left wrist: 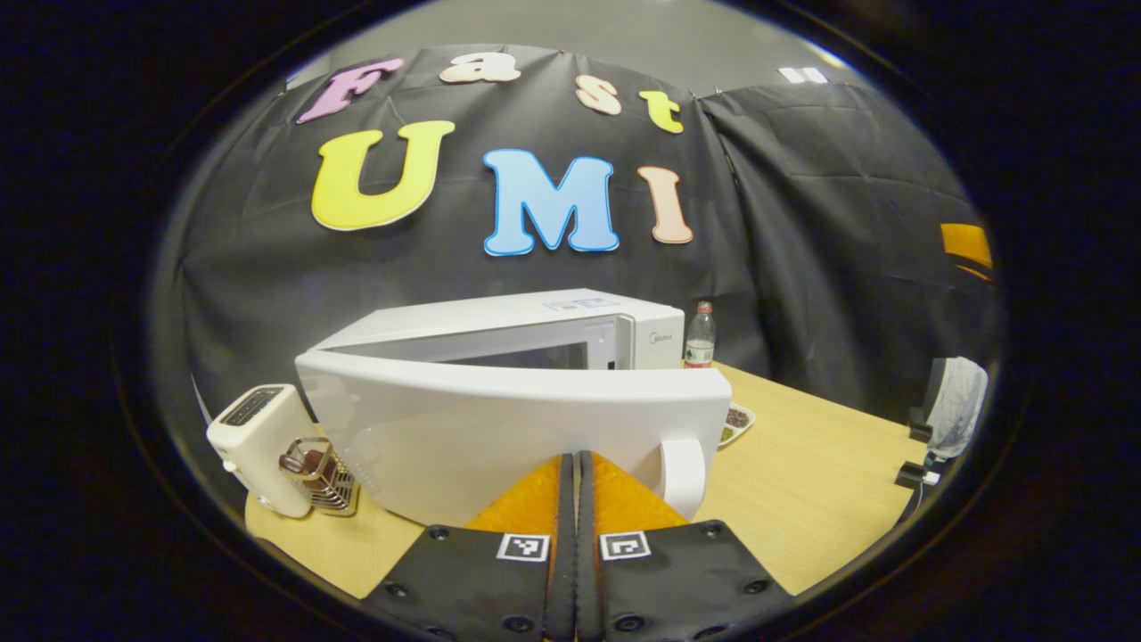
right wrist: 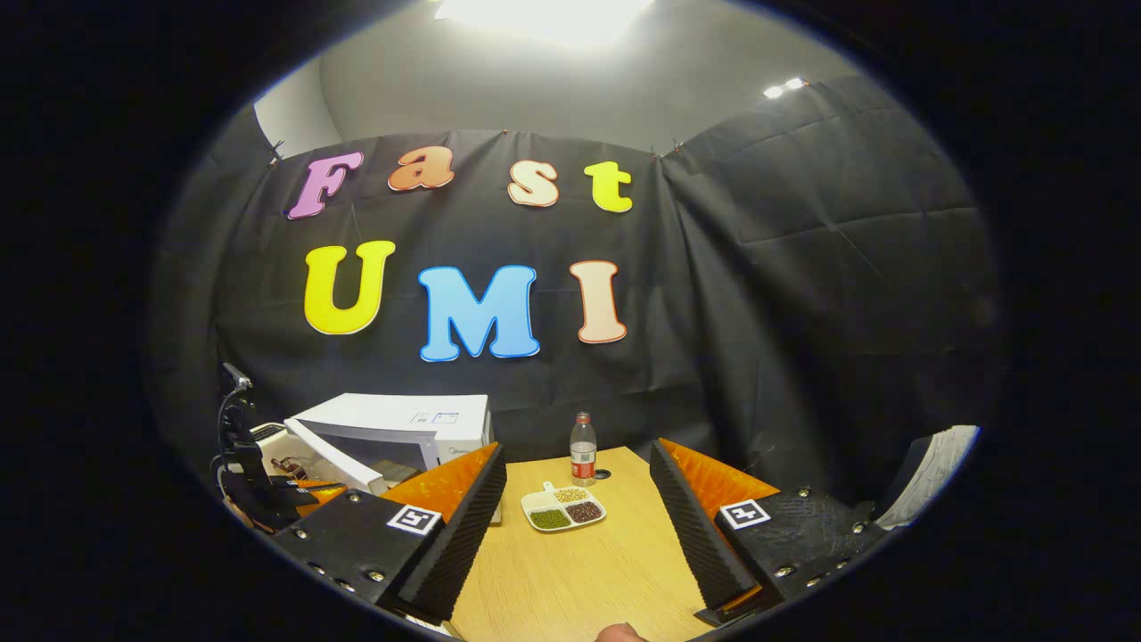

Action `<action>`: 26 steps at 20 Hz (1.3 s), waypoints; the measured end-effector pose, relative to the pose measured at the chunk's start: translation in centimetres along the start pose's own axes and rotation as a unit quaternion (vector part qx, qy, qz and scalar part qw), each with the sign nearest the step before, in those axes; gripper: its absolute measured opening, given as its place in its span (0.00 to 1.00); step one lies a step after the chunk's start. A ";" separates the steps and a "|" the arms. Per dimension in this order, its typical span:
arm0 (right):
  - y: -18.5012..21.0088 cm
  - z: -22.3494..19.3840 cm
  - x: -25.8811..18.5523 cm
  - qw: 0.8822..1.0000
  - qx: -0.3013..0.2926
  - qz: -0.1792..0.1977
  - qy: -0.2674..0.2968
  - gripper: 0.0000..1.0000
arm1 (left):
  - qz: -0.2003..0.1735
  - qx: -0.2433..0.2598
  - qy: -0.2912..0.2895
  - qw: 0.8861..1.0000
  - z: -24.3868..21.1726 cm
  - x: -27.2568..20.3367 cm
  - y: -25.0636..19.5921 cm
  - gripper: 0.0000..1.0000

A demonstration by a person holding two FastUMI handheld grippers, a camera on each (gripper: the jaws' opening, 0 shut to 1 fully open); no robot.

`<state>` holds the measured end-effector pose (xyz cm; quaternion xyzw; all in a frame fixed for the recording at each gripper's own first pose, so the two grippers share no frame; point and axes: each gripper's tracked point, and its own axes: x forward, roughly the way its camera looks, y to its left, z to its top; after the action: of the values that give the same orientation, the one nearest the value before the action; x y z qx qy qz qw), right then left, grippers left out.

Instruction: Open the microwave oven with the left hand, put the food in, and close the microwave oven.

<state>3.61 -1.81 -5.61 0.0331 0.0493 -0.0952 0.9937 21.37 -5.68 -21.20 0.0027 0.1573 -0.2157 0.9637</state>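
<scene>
White microwave oven [left wrist: 526,357]: stands at the left of the pale wood surface [left wrist: 802,481], door [left wrist: 508,437] swung part-way out, its long axis running across my left gripper view, handle [left wrist: 682,477] at the free right end, cavity facing forward. Opening, step 1 of 3: largely done, I judge.

Food tray [right wrist: 563,509]: 3 compartments, flat on the surface right of the oven and in front of a bottle [right wrist: 583,448], tab handle pointing toward the back wall. Loading and closing: both left.

My left tongs [left wrist: 573,473]: clenched, gripping nothing, tips just before the door's outer face.

My right tongs [right wrist: 578,517]: released wide, well short of the tray.

Toaster [left wrist: 258,446]: left of the oven.
</scene>
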 end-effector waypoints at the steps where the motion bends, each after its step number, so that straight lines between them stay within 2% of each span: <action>1: -0.2 -0.1 -0.1 1.000 0.000 -0.007 0.000 0.98 | -0.001 0.001 -0.001 1.000 0.1 0.7 0.1 0.07; 2: -0.3 -0.2 -0.2 1.000 -0.001 -0.014 0.000 0.98 | -0.004 0.000 -0.002 1.000 0.2 1.5 0.2 0.10; 3: -0.4 -0.3 -0.3 1.000 -0.003 -0.019 0.000 0.98 | -0.006 -0.001 -0.002 1.000 0.3 2.3 0.2 0.07; 6: -0.6 -1.1 -0.6 0.999 -0.009 -0.034 0.007 0.97 | -0.004 -0.005 -0.003 1.000 0.6 4.2 0.6 0.07; 7: -0.7 -1.1 -0.7 0.999 -0.008 -0.039 0.009 0.98 | -0.002 -0.006 -0.003 1.000 0.7 4.9 0.7 0.10; 8: -0.7 -1.4 -0.6 0.999 -0.006 -0.043 0.010 0.98 | -0.001 -0.008 -0.005 1.000 0.9 5.6 0.9 0.07; 11: -1.1 -1.8 -0.6 0.998 -0.008 -0.054 0.015 0.98 | 0.004 -0.009 -0.010 1.000 1.5 7.3 1.4 0.07; 12: -1.3 -1.8 -0.8 0.998 -0.010 -0.057 0.015 0.98 | 0.008 -0.009 -0.011 1.000 1.7 7.9 1.5 0.10; 13: -1.3 -2.0 -0.9 0.998 -0.012 -0.060 0.017 0.98 | 0.012 -0.008 -0.013 1.000 1.8 8.4 1.8 0.07; 15: -1.4 -2.0 -0.8 0.998 -0.016 -0.064 0.021 0.98 | 0.024 -0.011 -0.012 1.000 2.1 9.3 2.3 0.10; 17: -1.8 -1.7 -1.1 0.997 -0.022 -0.068 0.022 0.98 | 0.035 -0.021 -0.013 0.999 2.3 10.3 2.8 0.07; 18: -1.9 -1.5 -1.2 0.997 -0.026 -0.069 0.021 0.98 | 0.041 -0.024 -0.014 0.999 2.5 10.8 3.1 0.10; 21: -1.8 -1.3 -1.5 0.997 -0.035 -0.064 0.023 0.98 | 0.052 -0.037 -0.018 0.998 2.7 11.3 3.1 0.07; 22: -1.8 -1.1 -1.5 0.997 -0.037 -0.062 0.023 0.98 | 0.065 -0.035 -0.018 0.997 2.7 11.3 3.4 0.09; 24: -1.7 -1.0 -1.6 0.997 -0.044 -0.056 0.024 0.98 | 0.090 -0.027 -0.030 0.995 3.1 12.1 4.1 0.07; 26: -1.3 -1.0 -1.6 0.998 -0.046 -0.043 0.026 0.98 | 0.096 -0.045 -0.026 0.994 3.0 12.4 3.6 0.07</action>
<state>1.67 -2.67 -6.46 -0.0122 0.0809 -0.1342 0.9876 34.41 -7.77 -22.33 -0.0316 0.1404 -0.1147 0.9829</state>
